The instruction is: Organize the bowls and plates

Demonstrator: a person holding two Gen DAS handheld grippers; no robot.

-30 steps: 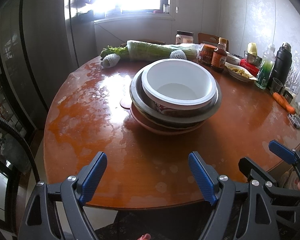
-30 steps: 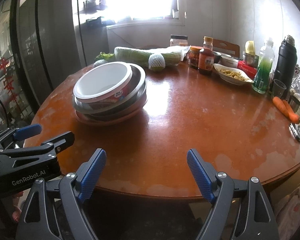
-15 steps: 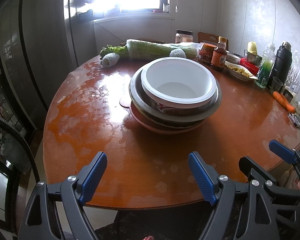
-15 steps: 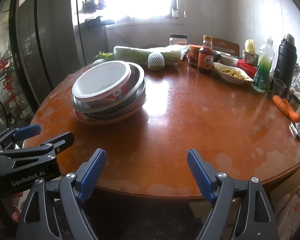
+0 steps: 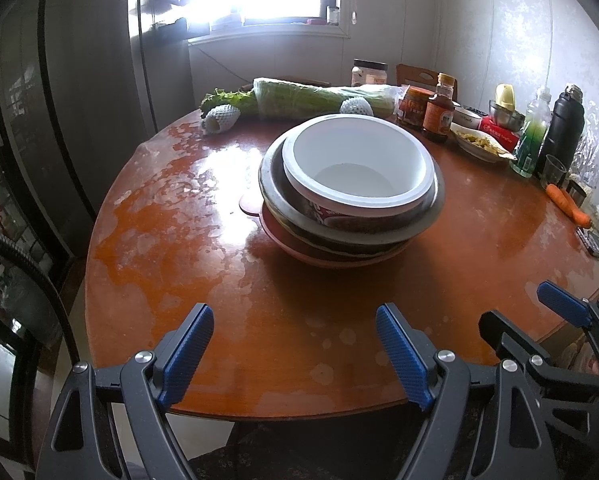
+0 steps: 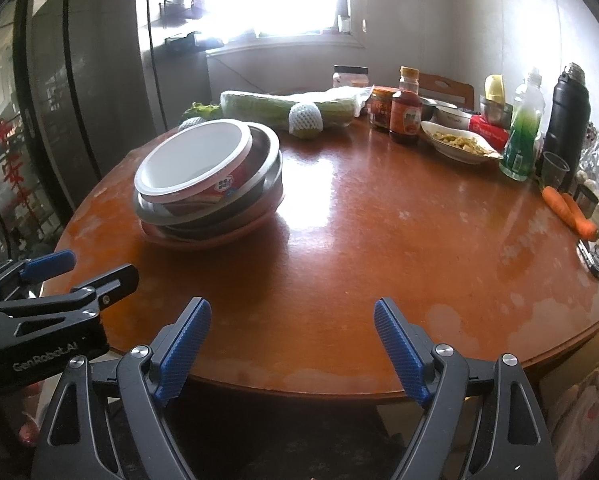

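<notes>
A stack of dishes stands on the round wooden table [image 5: 171, 248]: a white paper bowl [image 5: 357, 168] with a red printed side sits tilted in a steel bowl [image 5: 427, 220], over a pink plate [image 5: 299, 250]. The right wrist view has the same white bowl [image 6: 193, 160], steel bowl [image 6: 265, 162] and pink plate [image 6: 203, 242] at left. My left gripper [image 5: 295, 322] hangs open over the near table edge, well short of the stack, with nothing between its fingers. My right gripper [image 6: 293, 316] is open too, empty, to the right of the stack; it also shows at the left view's lower right as the right gripper [image 5: 527, 310].
Along the table's far and right rim: wrapped cabbage [image 5: 311, 98], foam-netted fruit [image 5: 219, 118], jars and a sauce bottle [image 5: 439, 110], a dish of food [image 5: 479, 144], green bottle [image 5: 533, 136], black flask [image 5: 565, 132], a glass [image 5: 553, 170], carrots [image 5: 567, 204]. A dark fridge [image 6: 79, 92] stands left.
</notes>
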